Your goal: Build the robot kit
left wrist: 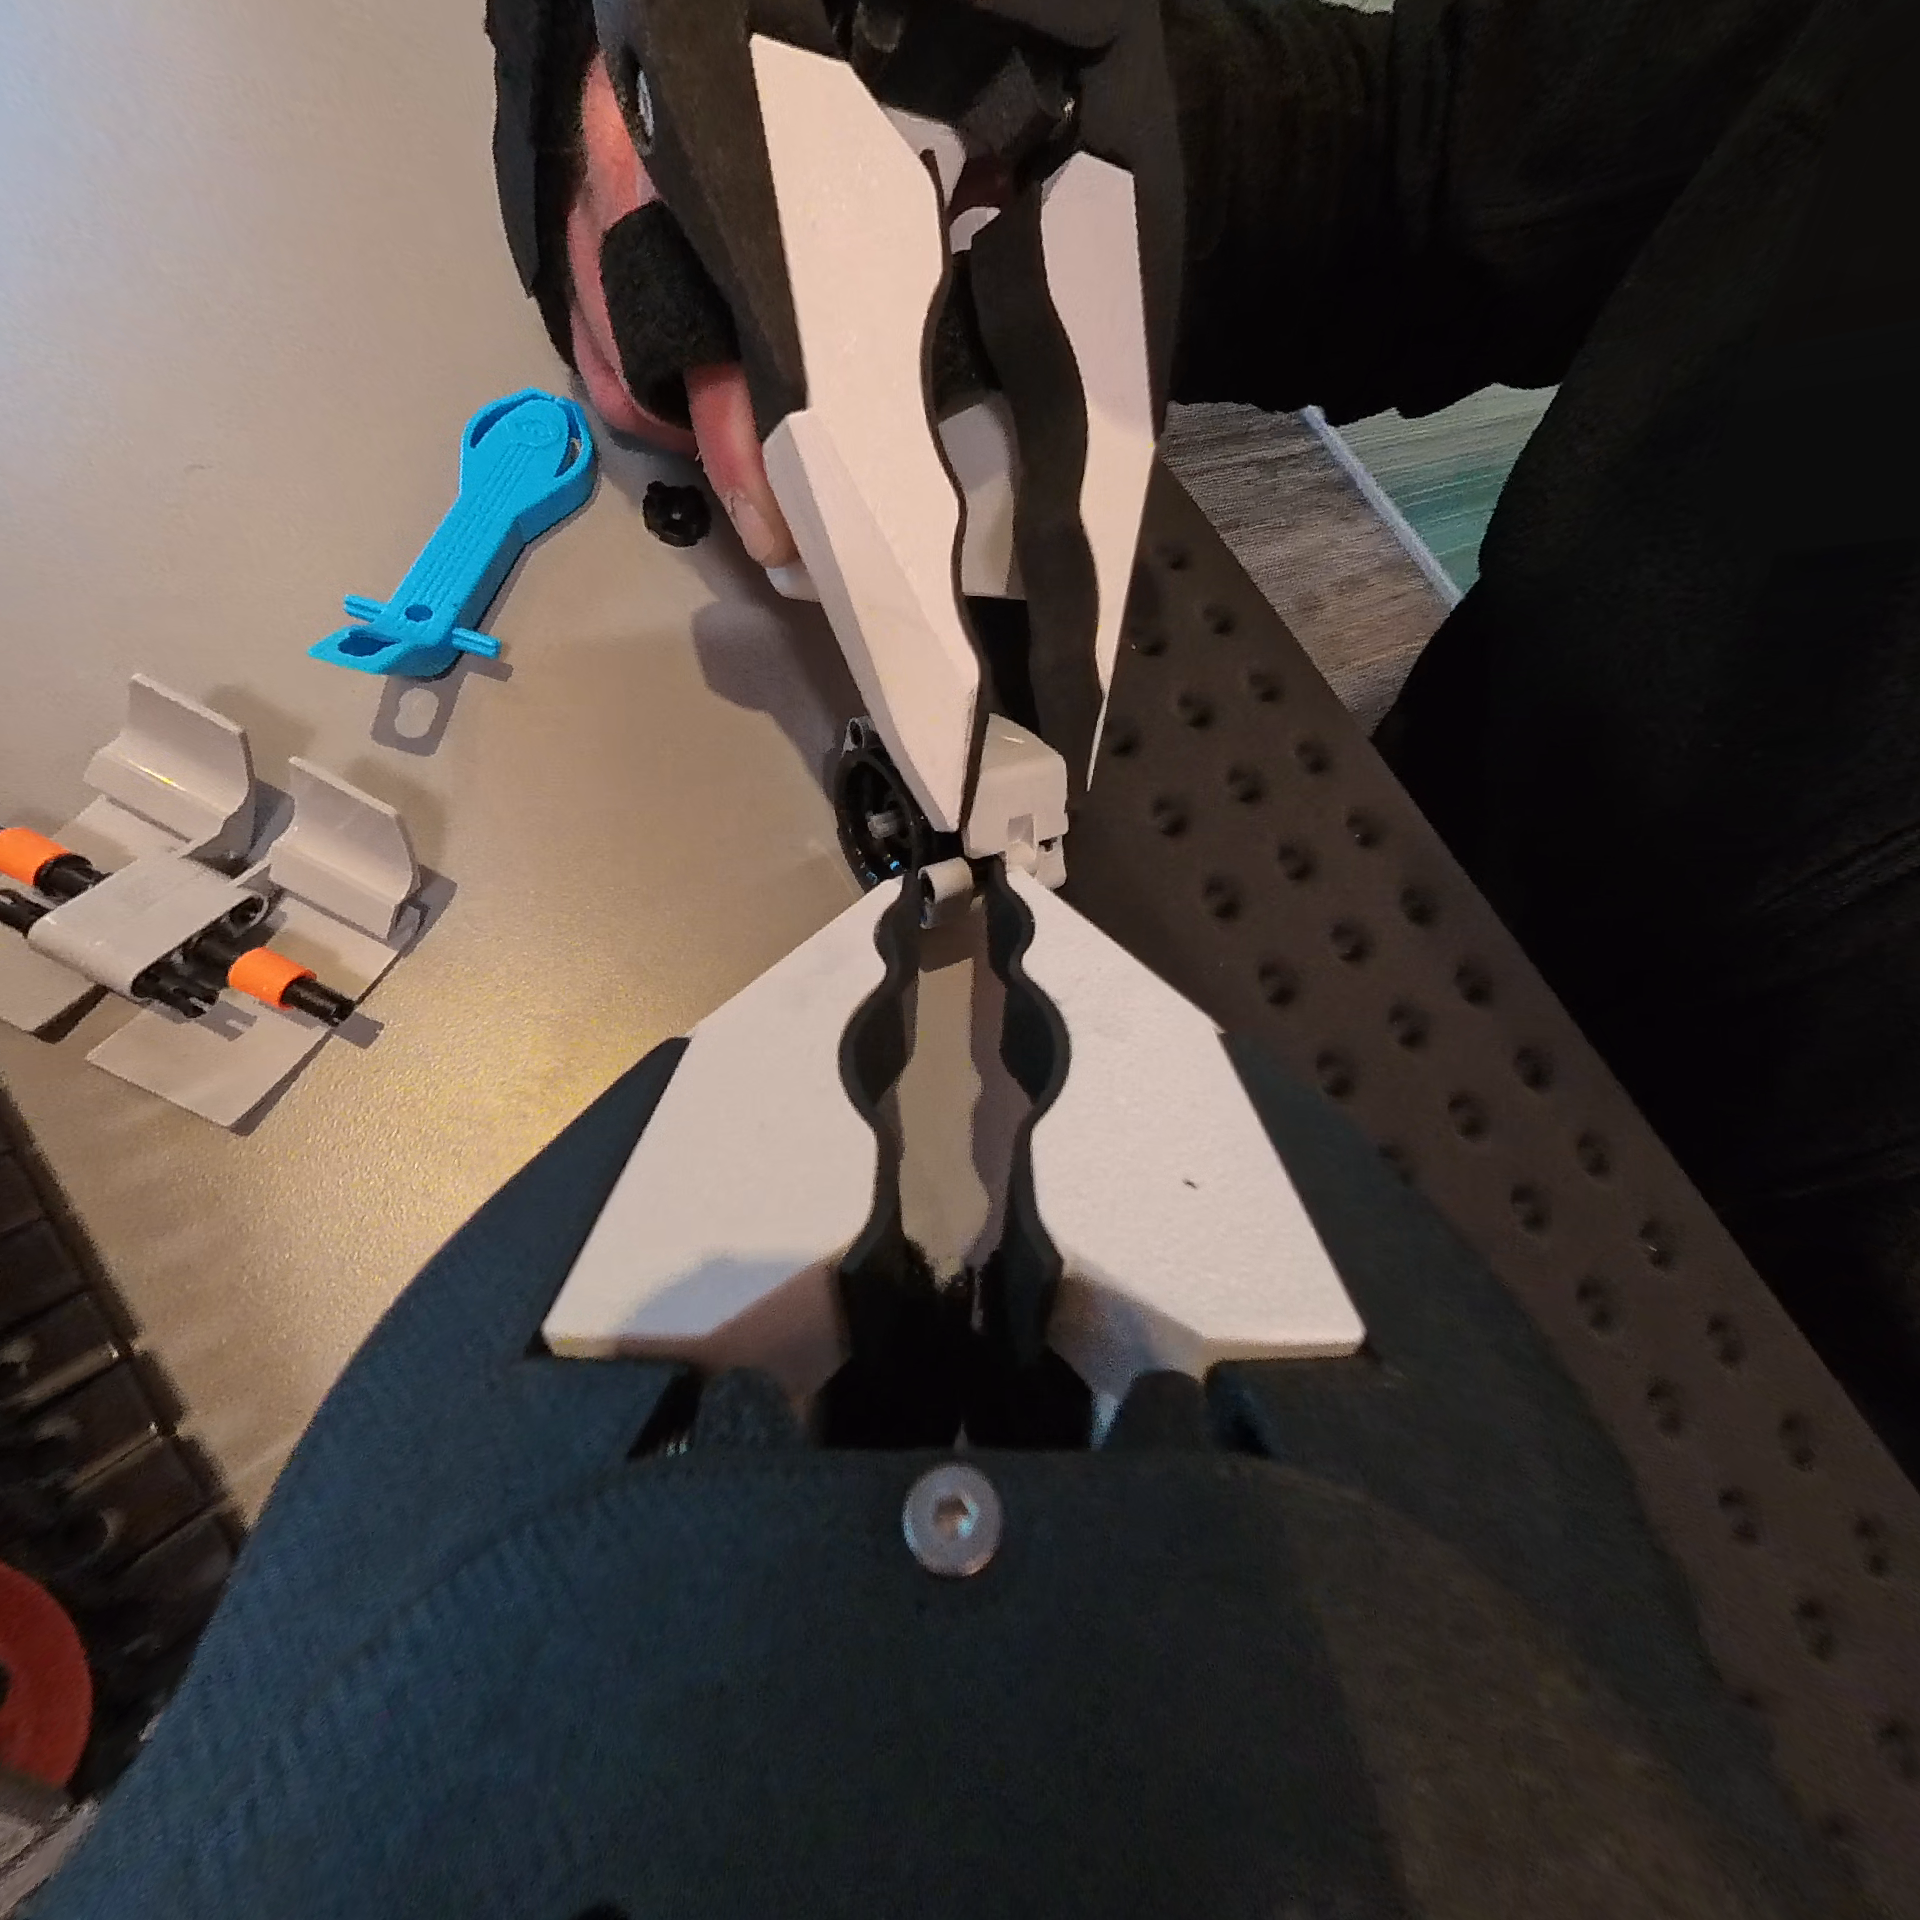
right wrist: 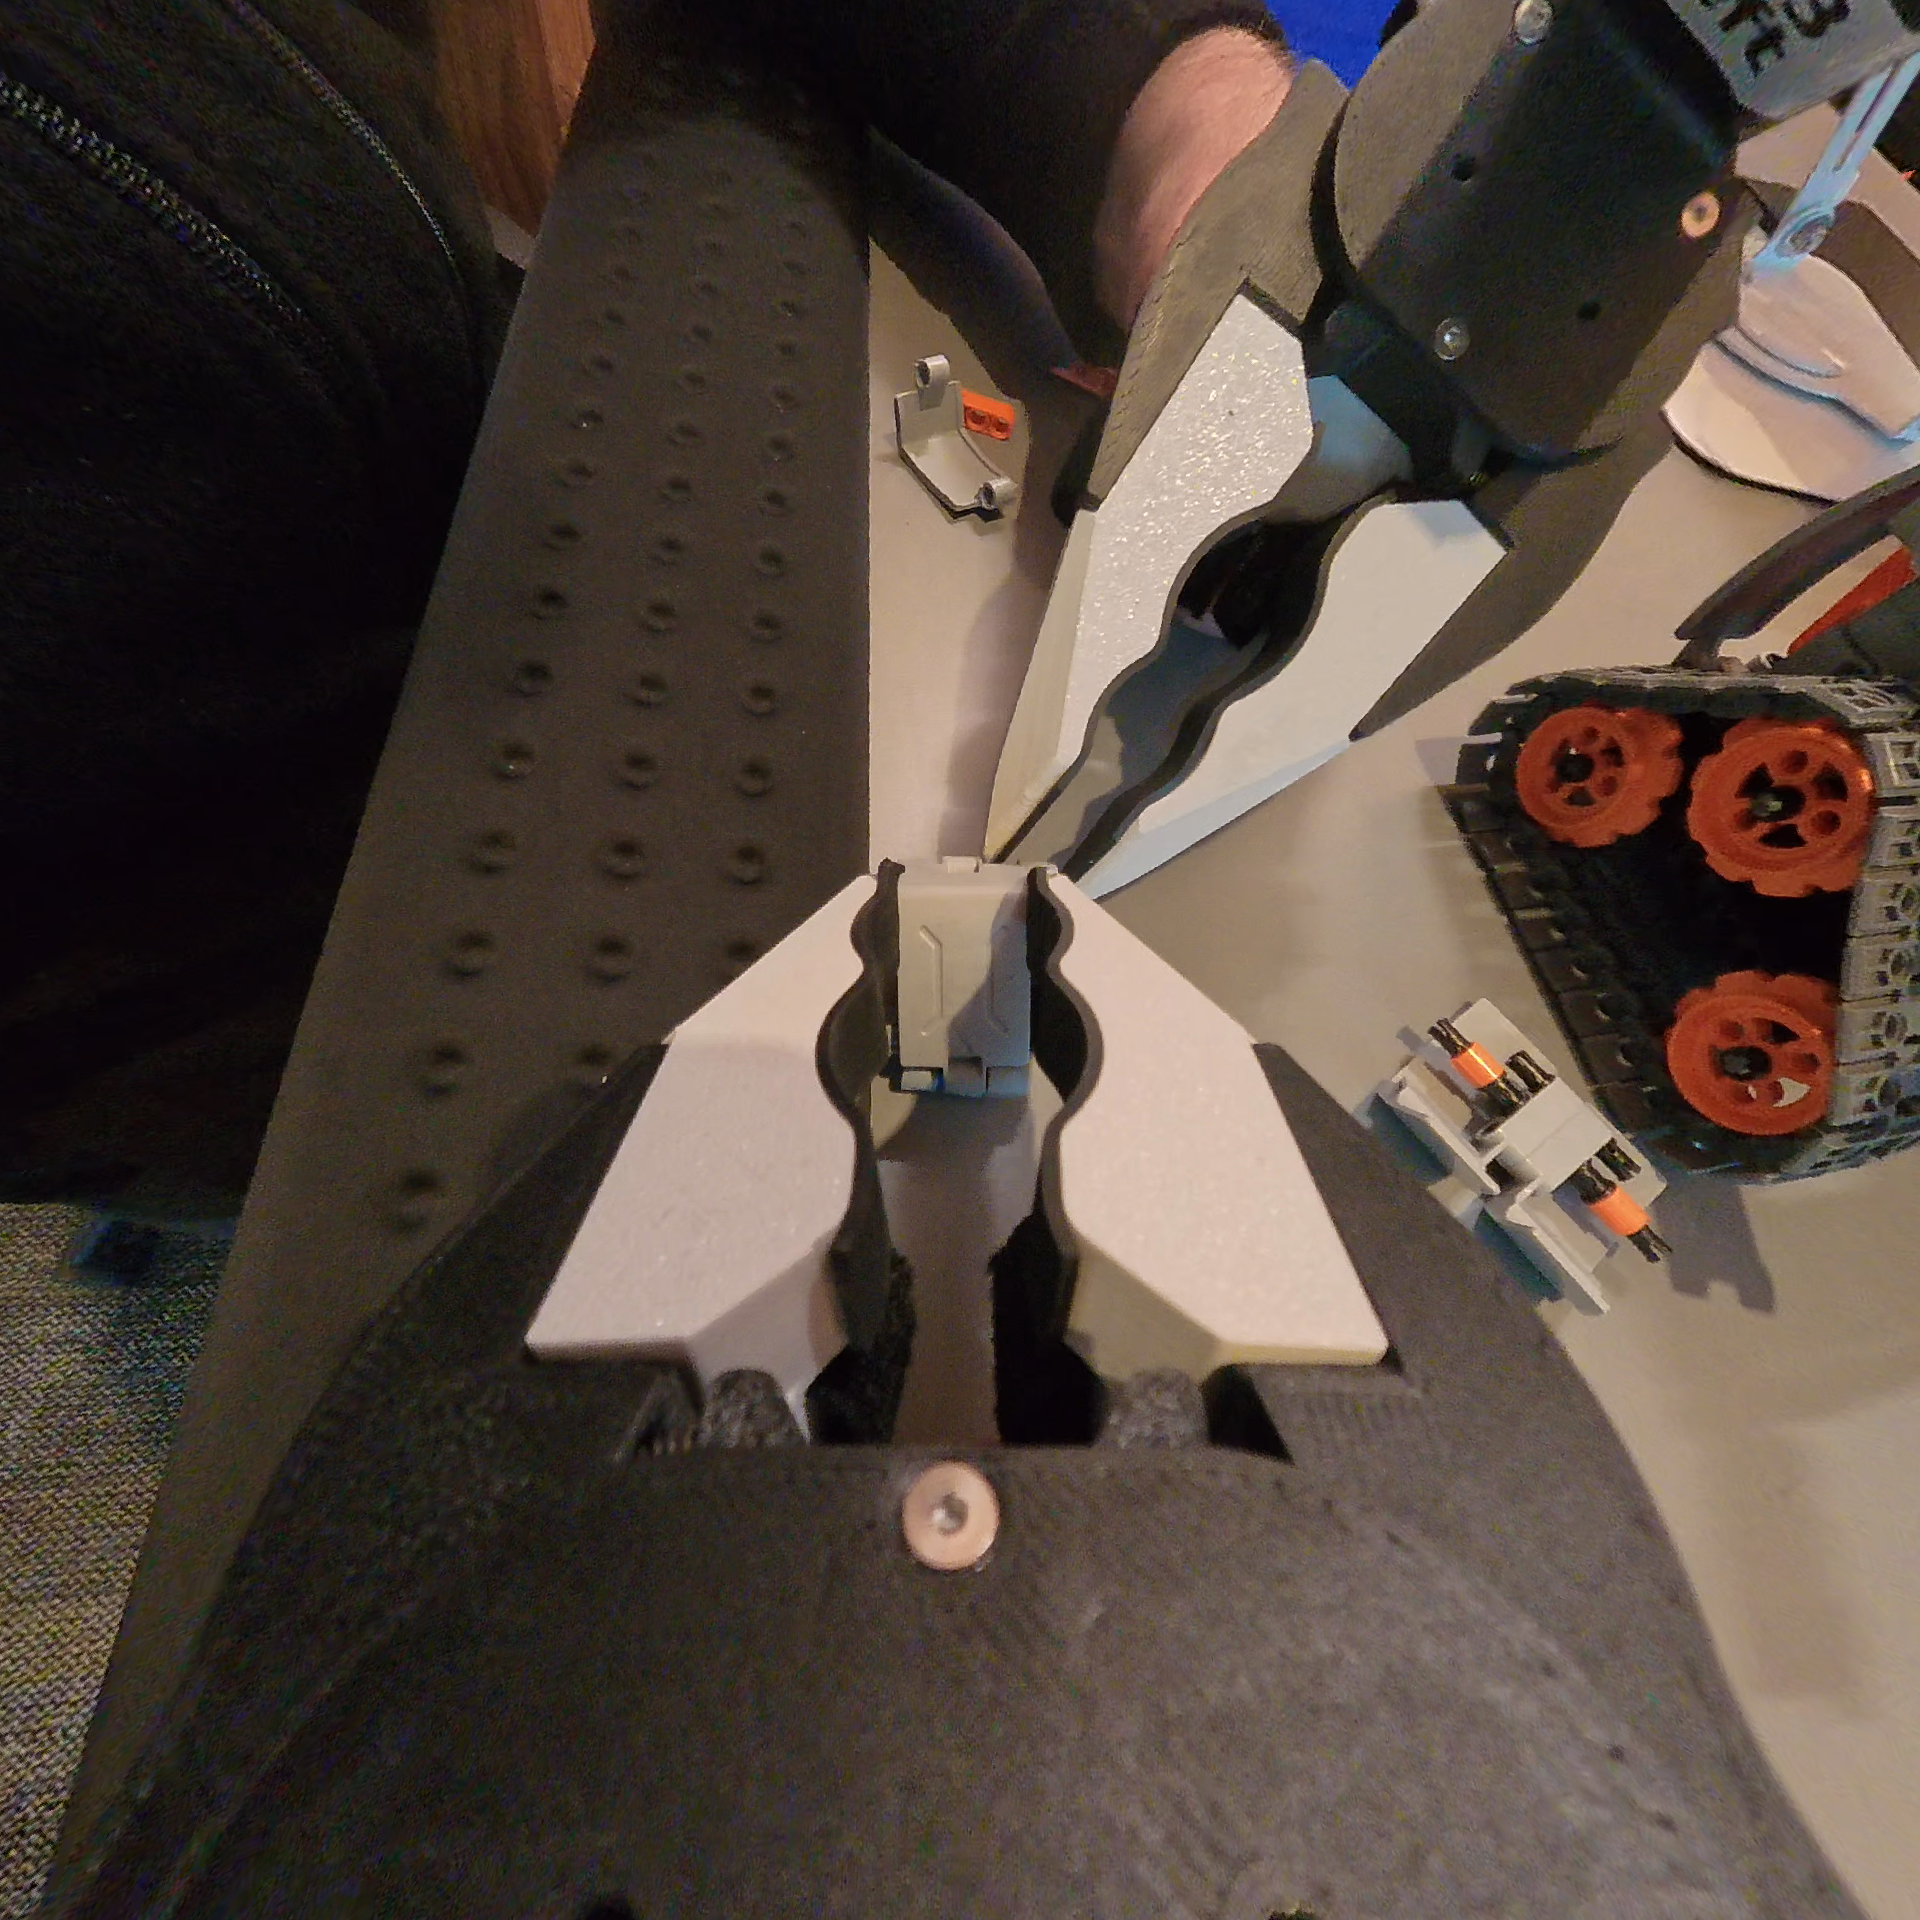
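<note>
Fingertips of the left gripper pinched a small grey pin end at the near corner of the grey block assembly, the jaws drawn close on it, seemingly so that one small part could be worked while the rest was kept still. Just beyond that pin, the right gripper came in from the far side and met the same assembly; in its own view the right gripper was clamped across the block's two flanks, a hold that looked meant to steady it just above the table. A black round part sat against the block's left side, partly hidden. Right of the block ran a dark perforated board. Left of the block and farther off lay a grey sub-assembly with orange sleeves, and beyond it a blue plastic tool and a small black knob, all loose on the table, apparently set aside within reach. A tracked unit with orange wheels stood well apart from the block.
</note>
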